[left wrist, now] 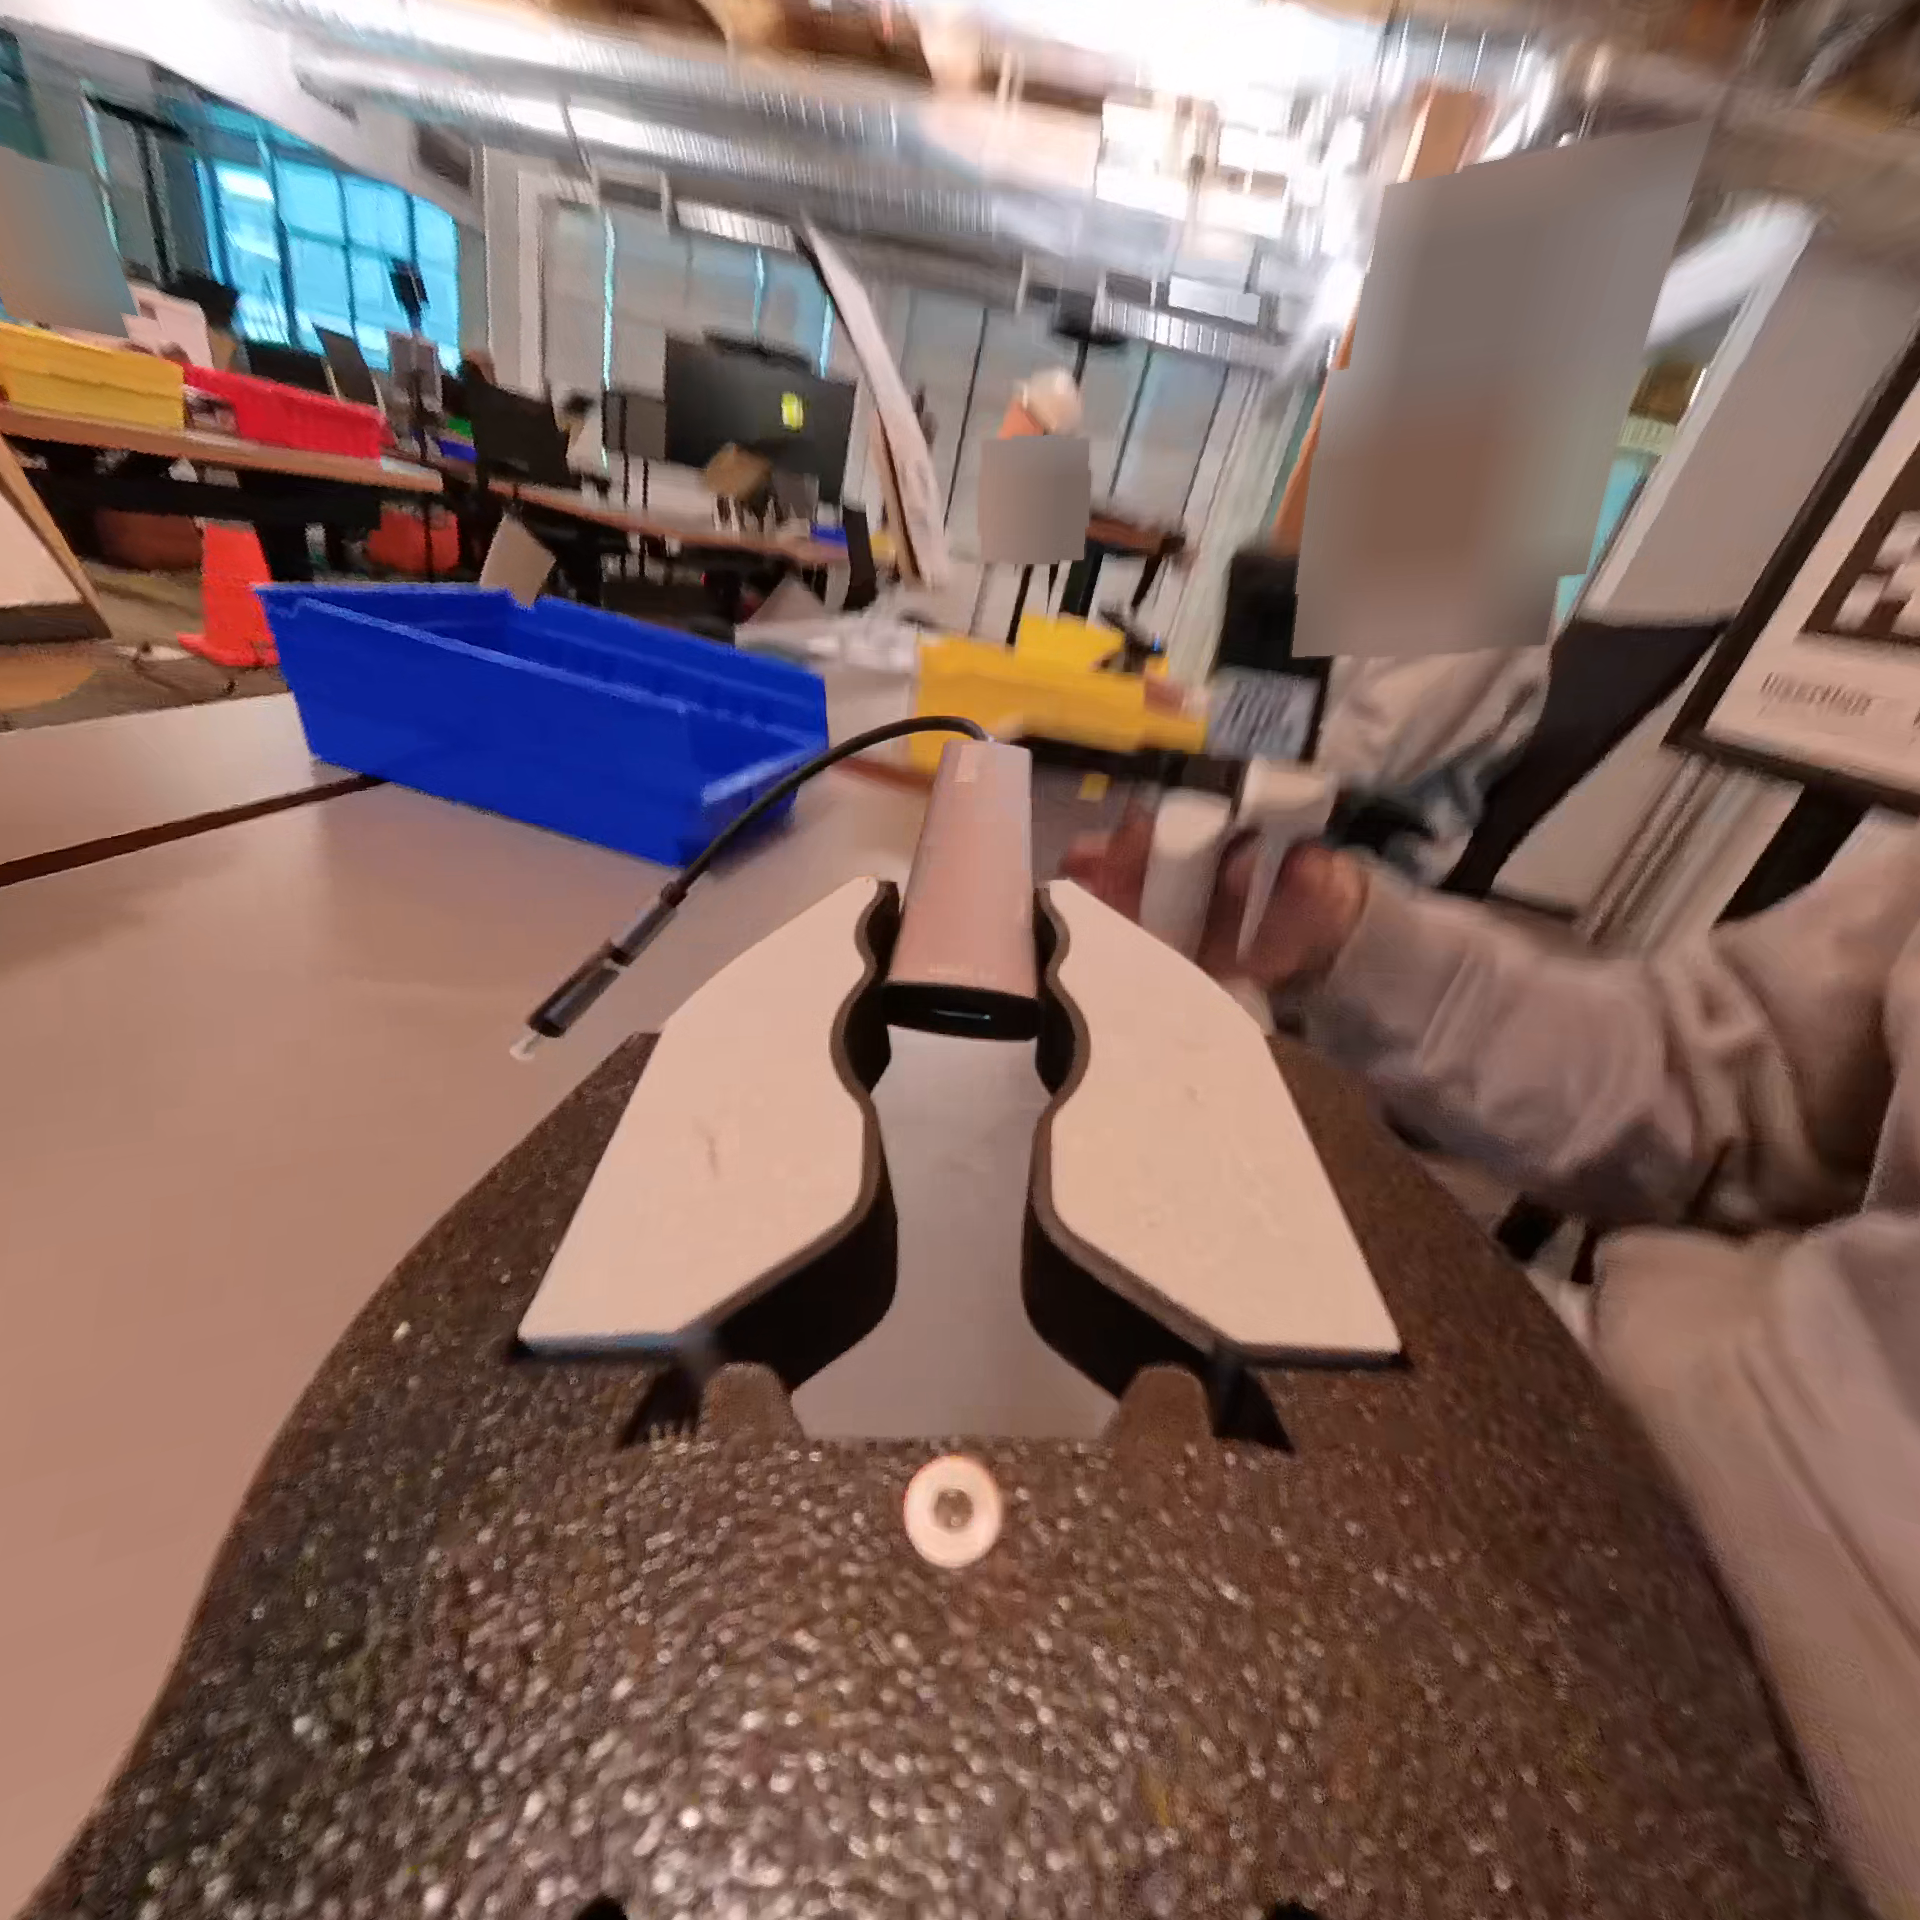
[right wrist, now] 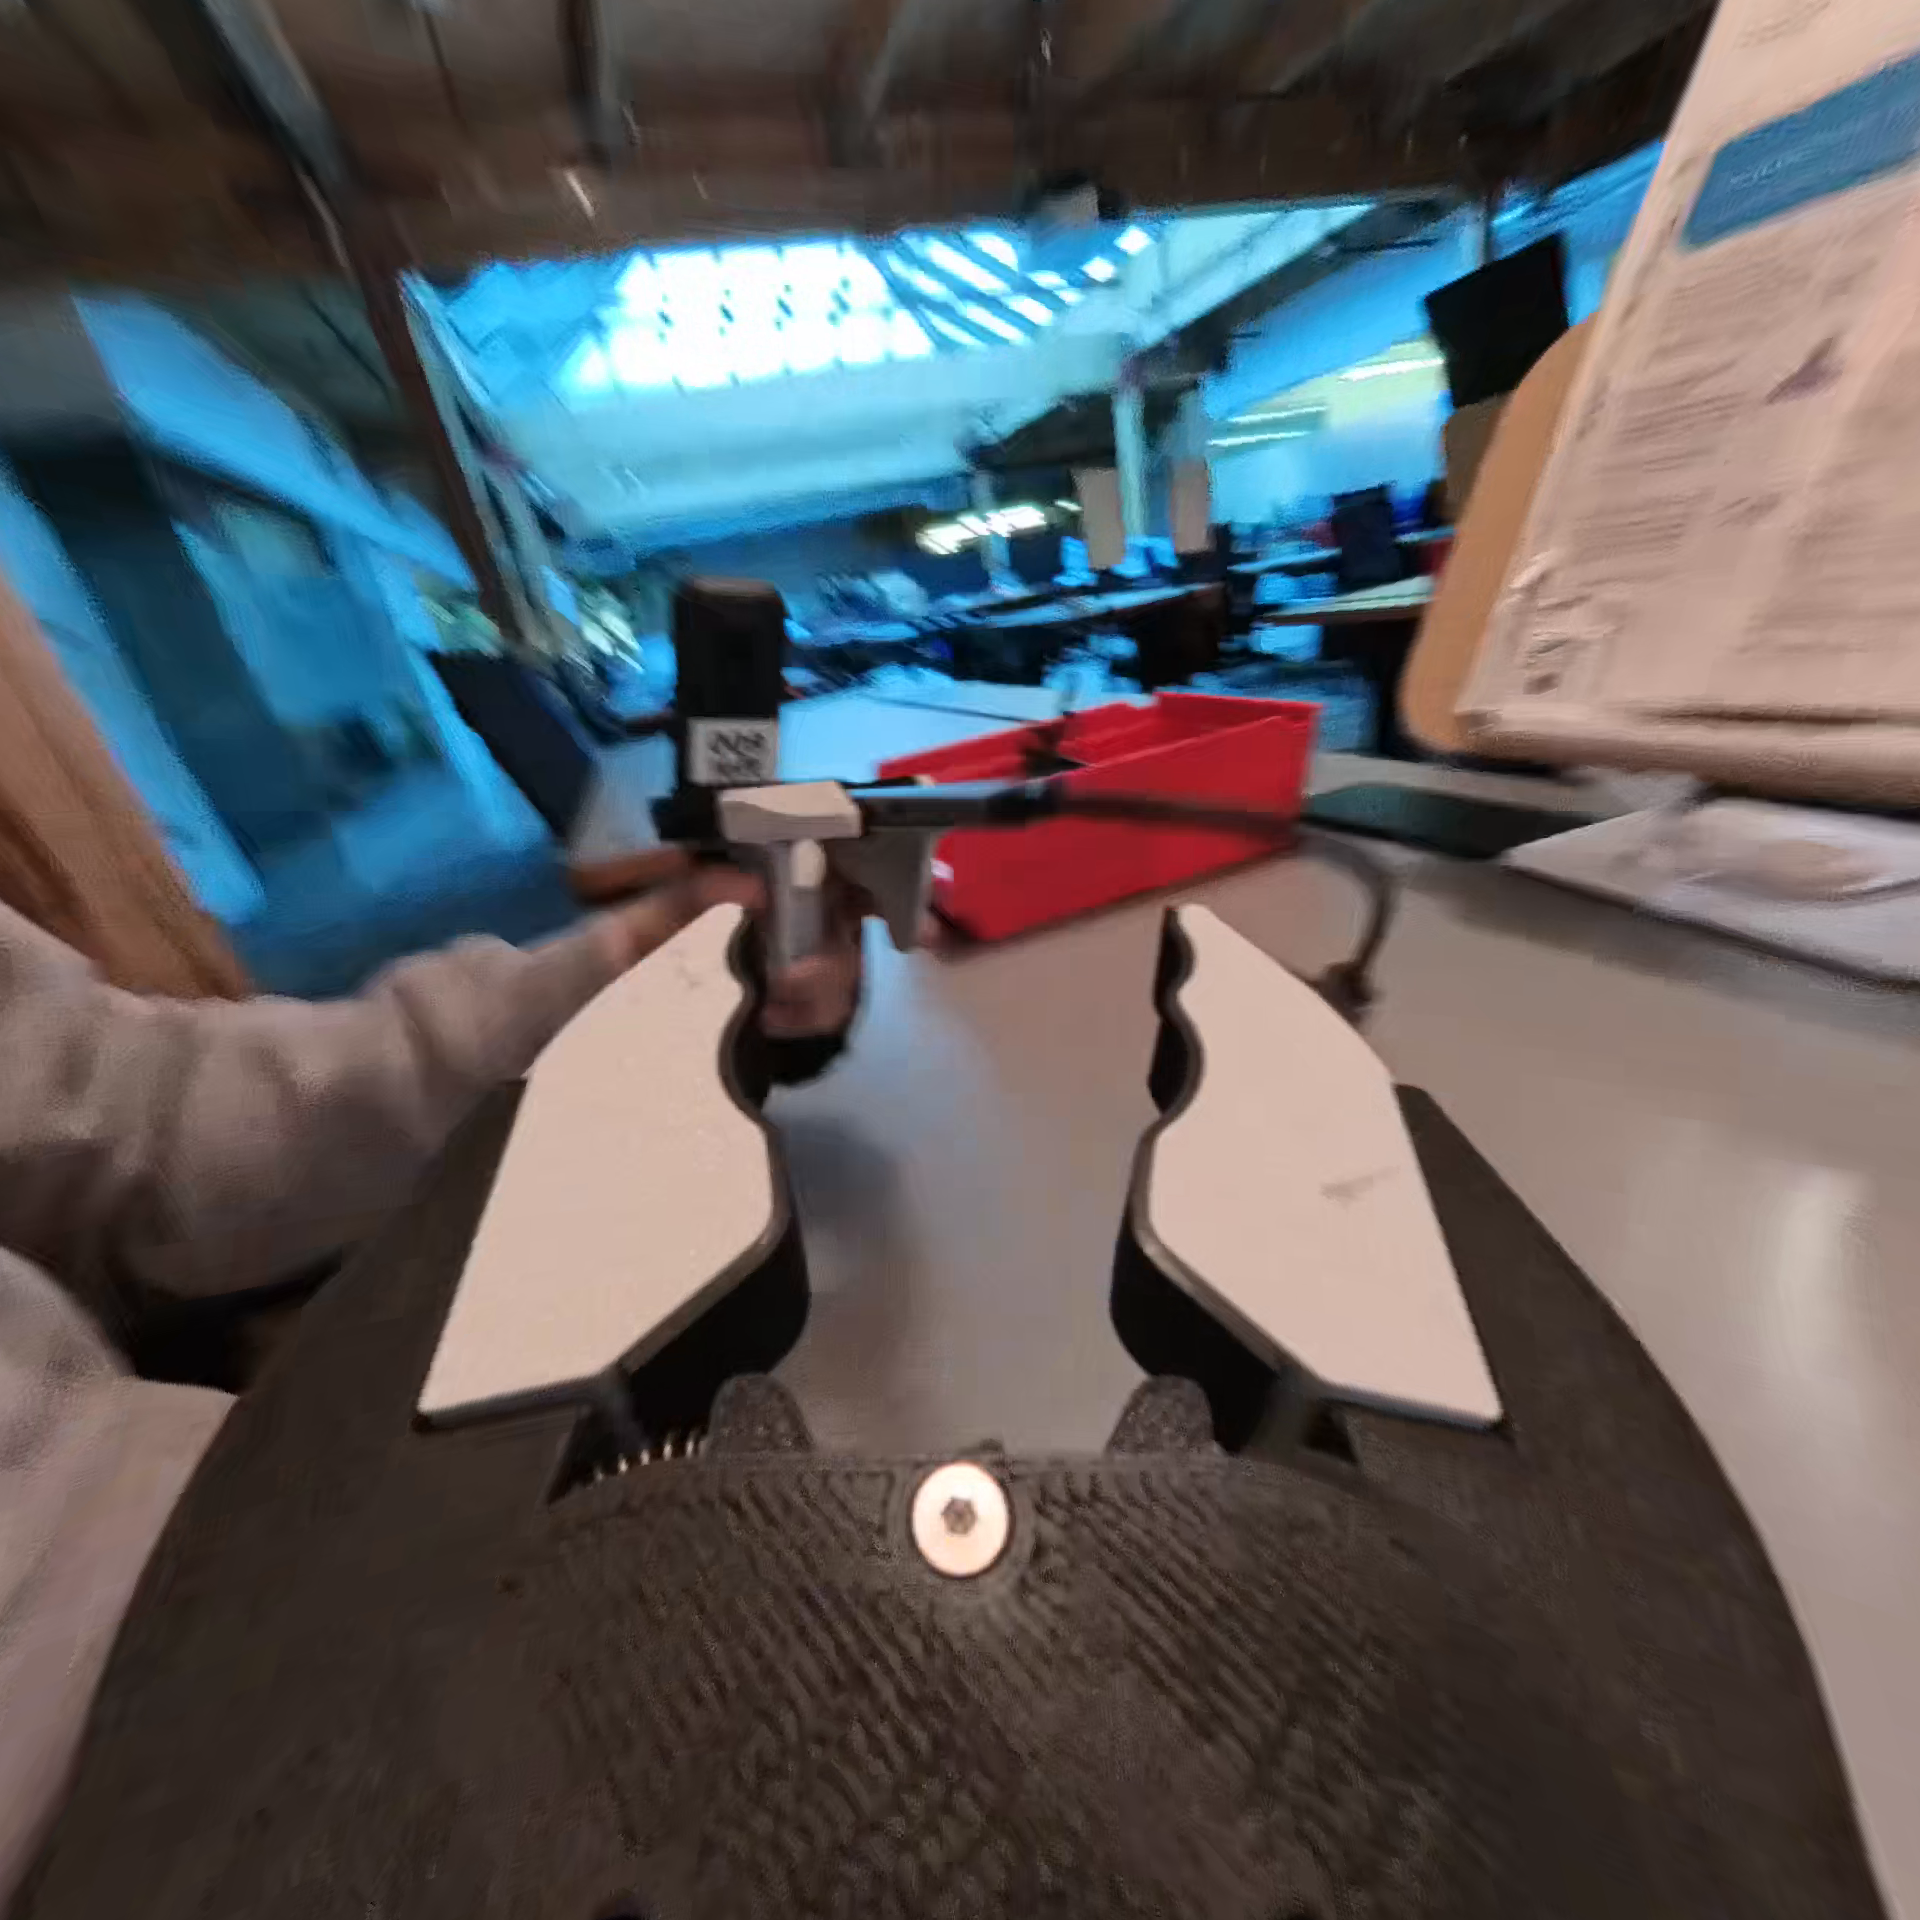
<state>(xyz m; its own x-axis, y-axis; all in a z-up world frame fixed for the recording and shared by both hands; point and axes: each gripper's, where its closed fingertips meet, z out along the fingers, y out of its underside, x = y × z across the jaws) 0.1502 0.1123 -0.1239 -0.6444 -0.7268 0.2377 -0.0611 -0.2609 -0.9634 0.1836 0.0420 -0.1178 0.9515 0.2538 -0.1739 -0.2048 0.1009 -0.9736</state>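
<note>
My left gripper (left wrist: 961, 904) is shut on a slim grey adapter hub (left wrist: 971, 862) and holds it above the table, its far end pointing away. A thin black cable (left wrist: 727, 831) leaves that far end, arcs left and hangs down to a small plug (left wrist: 566, 1003) above the tabletop. My right gripper (right wrist: 956, 925) is open and empty over the table. In the right wrist view the left gripper (right wrist: 790, 831) shows farther off in a hand, with the hub (right wrist: 956, 802) sticking out to the right. The right gripper shows blurred in the left wrist view (left wrist: 1226, 842).
A grey table (left wrist: 260, 1039) lies below. A blue bin (left wrist: 540, 696) and a yellow bin (left wrist: 1039, 686) stand beyond the hub. A red bin (right wrist: 1122, 821) stands ahead of my right gripper, a board with papers (right wrist: 1714, 416) at its right. A person's sleeve (left wrist: 1610, 1039) is close.
</note>
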